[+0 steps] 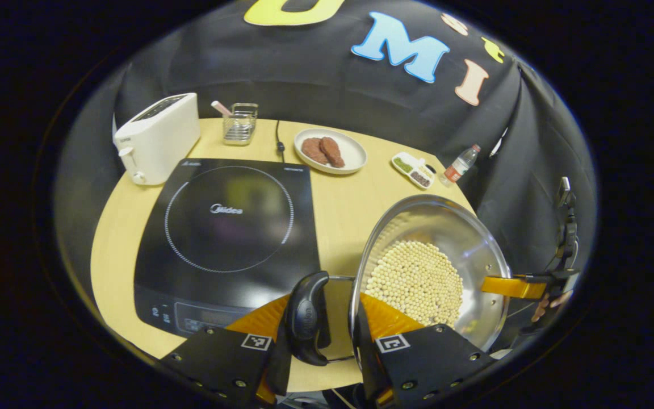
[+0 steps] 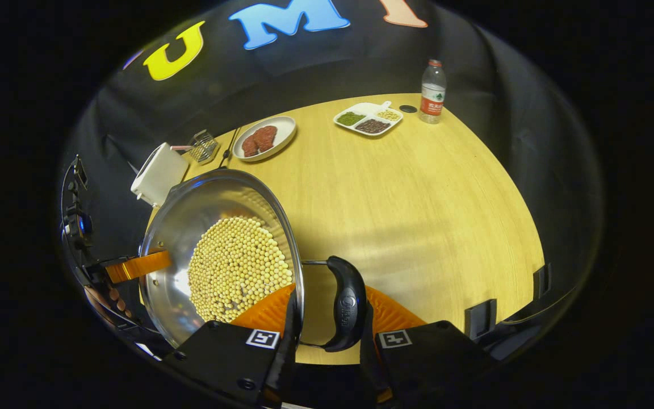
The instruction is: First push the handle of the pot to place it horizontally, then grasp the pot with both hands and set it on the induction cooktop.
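at the left of the worktop stands a toaster, and just beside it lies the cooktop, its ring bare. the pot, with a layer of beans in it, sits to the right of the cooktop, near the front edge. whether its base rests on the worktop or is raised cannot be told. both side handles lie flat, so the pushing step is judged done and the step in hand is the two-handed carry. the left gripper comes in from the near side, level and pointing forward. its jaws straddle the left handle, one finger outside the handle and the other inside the pot wall, and appear closed on handle and wall together. the right gripper mirrors this at the right handle, with one finger over the beans and the other outside, likewise clamped as far as can be judged. to do the step well, raise both sides evenly, keep the rim level so no beans spill, hold the spacing between the hands constant, carry leftward over the cooktop edge, centre the pot on the ring, lower it flat, and release only after the base is seated.
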A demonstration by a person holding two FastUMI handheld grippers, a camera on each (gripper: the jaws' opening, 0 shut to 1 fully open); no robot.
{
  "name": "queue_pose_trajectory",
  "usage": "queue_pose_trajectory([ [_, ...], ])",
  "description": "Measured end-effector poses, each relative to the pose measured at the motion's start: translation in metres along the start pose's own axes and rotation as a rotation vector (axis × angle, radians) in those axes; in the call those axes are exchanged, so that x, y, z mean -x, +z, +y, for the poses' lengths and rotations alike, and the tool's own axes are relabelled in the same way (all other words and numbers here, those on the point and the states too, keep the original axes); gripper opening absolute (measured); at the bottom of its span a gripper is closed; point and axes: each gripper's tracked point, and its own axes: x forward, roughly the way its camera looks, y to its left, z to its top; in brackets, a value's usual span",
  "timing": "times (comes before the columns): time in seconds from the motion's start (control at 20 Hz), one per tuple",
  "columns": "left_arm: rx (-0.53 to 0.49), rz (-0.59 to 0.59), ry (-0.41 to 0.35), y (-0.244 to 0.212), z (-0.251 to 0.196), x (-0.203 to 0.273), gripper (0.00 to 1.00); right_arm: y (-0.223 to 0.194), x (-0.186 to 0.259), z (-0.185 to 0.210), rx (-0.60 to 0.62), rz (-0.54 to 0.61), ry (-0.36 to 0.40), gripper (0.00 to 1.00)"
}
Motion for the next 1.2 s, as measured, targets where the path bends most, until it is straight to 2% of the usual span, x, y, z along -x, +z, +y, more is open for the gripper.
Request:
queue_pose_trajectory([
  [0.05, 0.006, 0.001, 0.008, 0.0, 0.01, 0.004, 0.51, -0.001, -0.002, 0.01, 0.011, 0.008, 0.008, 0.46],
  [0.1, 0.012, 0.001, 0.019, -0.001, 0.02, 0.01, 0.55, -0.002, -0.004, 0.019, 0.02, 0.018, 0.016, 0.49],
  [0.15, 0.019, 0.002, 0.028, -0.002, 0.03, 0.015, 0.51, -0.003, -0.007, 0.029, 0.028, 0.026, 0.024, 0.49],
  [0.25, 0.031, 0.002, 0.047, 0.0, 0.049, 0.022, 0.51, -0.003, -0.013, 0.047, 0.044, 0.039, 0.039, 0.49],
  [0.3, 0.039, -0.001, 0.055, 0.001, 0.057, 0.025, 0.51, -0.002, -0.017, 0.056, 0.052, 0.041, 0.045, 0.46],
  [0.35, 0.047, -0.004, 0.062, 0.002, 0.065, 0.028, 0.51, 0.001, -0.019, 0.064, 0.061, 0.044, 0.051, 0.49],
  [0.4, 0.056, -0.007, 0.068, 0.004, 0.073, 0.028, 0.51, 0.003, -0.022, 0.071, 0.066, 0.044, 0.057, 0.46],
  [0.45, 0.064, -0.01, 0.073, 0.008, 0.08, 0.029, 0.51, 0.006, -0.025, 0.078, 0.072, 0.047, 0.062, 0.49],
  [0.5, 0.072, -0.012, 0.078, 0.01, 0.088, 0.03, 0.51, 0.009, -0.028, 0.085, 0.078, 0.048, 0.066, 0.46],
  [0.55, 0.078, -0.015, 0.083, 0.013, 0.096, 0.031, 0.52, 0.011, -0.031, 0.092, 0.083, 0.05, 0.07, 0.49],
  [0.6, 0.084, -0.016, 0.086, 0.016, 0.102, 0.031, 0.48, 0.014, -0.034, 0.098, 0.087, 0.055, 0.075, 0.46],
  [0.75, 0.086, -0.02, 0.1, 0.026, 0.12, 0.029, 0.49, 0.019, -0.041, 0.112, 0.083, 0.067, 0.091, 0.46],
  [0.8, 0.084, -0.022, 0.102, 0.03, 0.126, 0.03, 0.51, 0.023, -0.042, 0.115, 0.079, 0.067, 0.095, 0.49],
  [0.85, 0.086, -0.026, 0.103, 0.035, 0.131, 0.029, 0.48, 0.028, -0.044, 0.122, 0.075, 0.064, 0.099, 0.49],
  [0.9, 0.085, -0.028, 0.103, 0.039, 0.135, 0.029, 0.51, 0.033, -0.05, 0.13, 0.071, 0.06, 0.101, 0.49],
  [1.15, 0.058, -0.038, 0.118, 0.06, 0.162, 0.019, 0.51, 0.044, -0.067, 0.153, 0.024, 0.066, 0.117, 0.49],
  [1.2, 0.055, -0.04, 0.119, 0.064, 0.167, 0.014, 0.51, 0.046, -0.072, 0.158, 0.012, 0.067, 0.119, 0.45],
])
